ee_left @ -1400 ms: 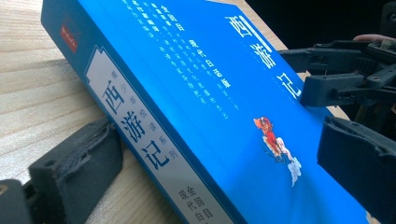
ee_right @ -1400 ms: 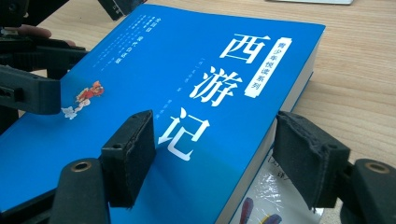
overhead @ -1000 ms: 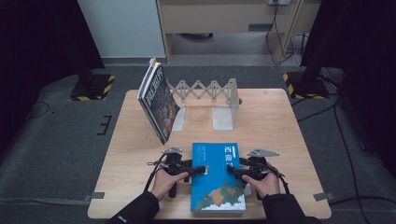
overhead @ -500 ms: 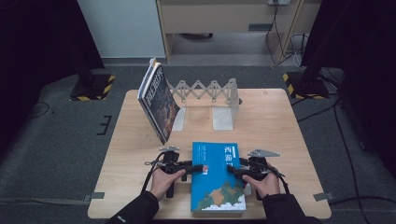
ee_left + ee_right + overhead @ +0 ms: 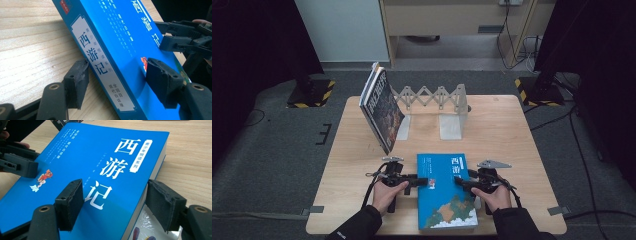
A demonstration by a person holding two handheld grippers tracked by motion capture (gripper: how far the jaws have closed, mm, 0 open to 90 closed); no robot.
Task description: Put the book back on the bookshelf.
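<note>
Blue book (image 5: 446, 192) lay flat at the table's (image 5: 522, 150) 6 o'clock edge; we read "西游记" on cover and spine. Left gripper (image 5: 116, 82) had just been closing, clamping its spine edge; right gripper (image 5: 115, 202) clamped the opposite edge.

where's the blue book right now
In the high view the blue book lies flat at the table's near edge, between the left tool and right tool, before the bookend rack.

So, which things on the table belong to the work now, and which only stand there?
In the work:
- blue book
- left gripper
- right gripper

Only standing there:
- dark book, leaning
- folding book stand
- table
</note>
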